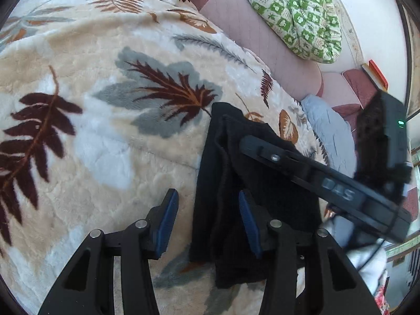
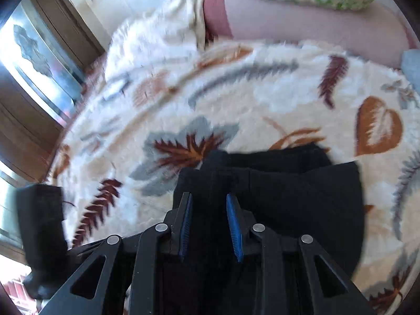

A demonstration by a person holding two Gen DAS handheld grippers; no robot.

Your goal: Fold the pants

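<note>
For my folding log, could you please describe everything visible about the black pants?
The black pants are soft, dark, matte fabric, bunched into a narrow folded strip with lengthwise creases. They lie on the leaf-patterned fleece blanket. The open left gripper sits over one edge; the right gripper, also open, hovers above them.

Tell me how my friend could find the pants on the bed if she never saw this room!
Look at the big fluffy cream blanket with brown and grey leaves. Near its edge, right in front of the left tongs, lies a bunched dark heap: the pants. They are plain black, the only thing on the blanket with no leaf pattern.
</note>
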